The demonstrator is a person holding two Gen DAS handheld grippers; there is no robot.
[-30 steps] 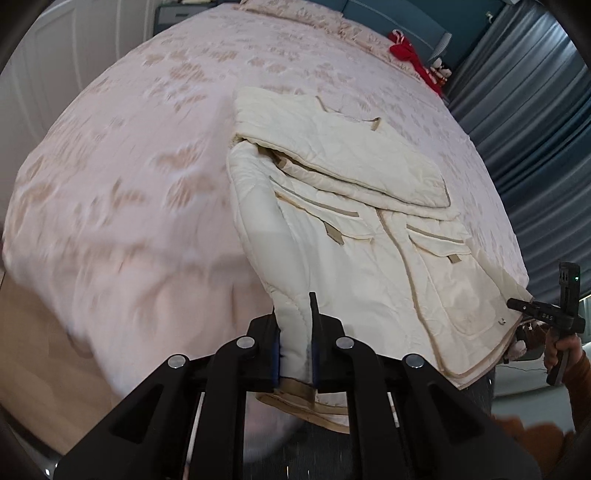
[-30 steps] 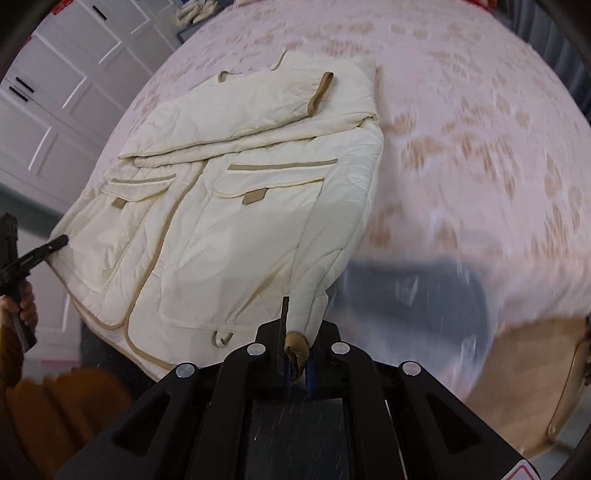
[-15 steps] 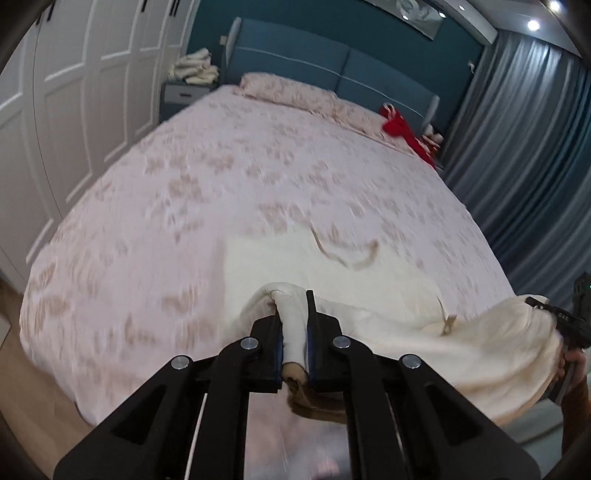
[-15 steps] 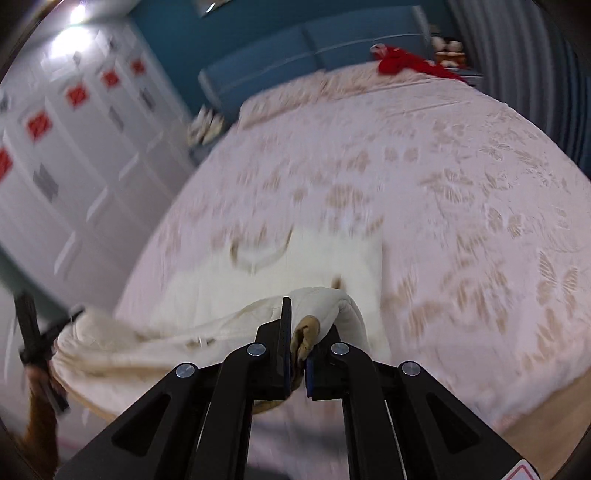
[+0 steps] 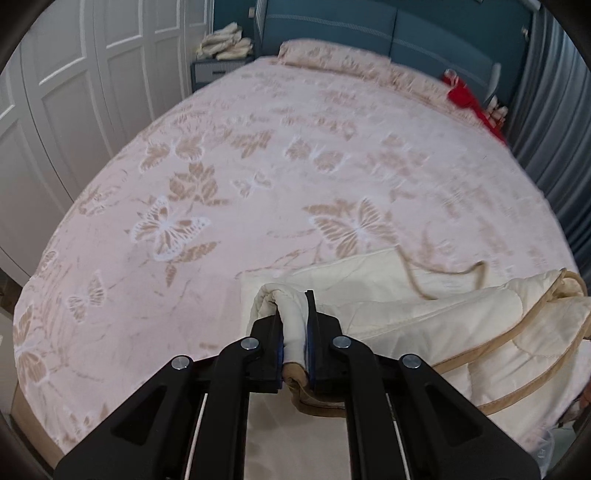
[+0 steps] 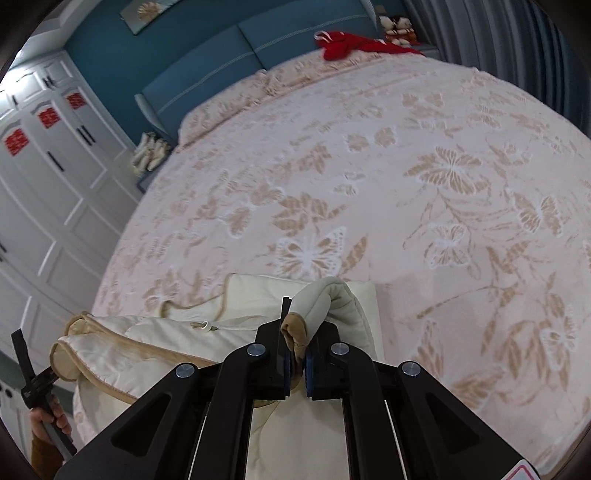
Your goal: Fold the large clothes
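Left wrist view shows the cream jacket (image 5: 424,306) on the near part of the bed (image 5: 258,177), its bottom edge lifted over the top to fold it in half. Left claw (image 5: 294,325) pinches one bottom corner tight, and the right claw (image 6: 295,354) pinches the other, so the edge stays straight.

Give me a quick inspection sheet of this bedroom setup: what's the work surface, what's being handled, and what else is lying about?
Surface: bed with a pink butterfly-patterned cover.
Job's things: cream jacket with tan trim, its lower part lifted and doubled over the part lying flat on the bed.
Clutter: red cloth near the headboard; pale folded items on the nightstand.
Grippers: left gripper shut on the jacket; right gripper shut on its tan-trimmed edge.
Cables: nothing seen.
Surroundings: white wardrobe, blue headboard, grey curtains.
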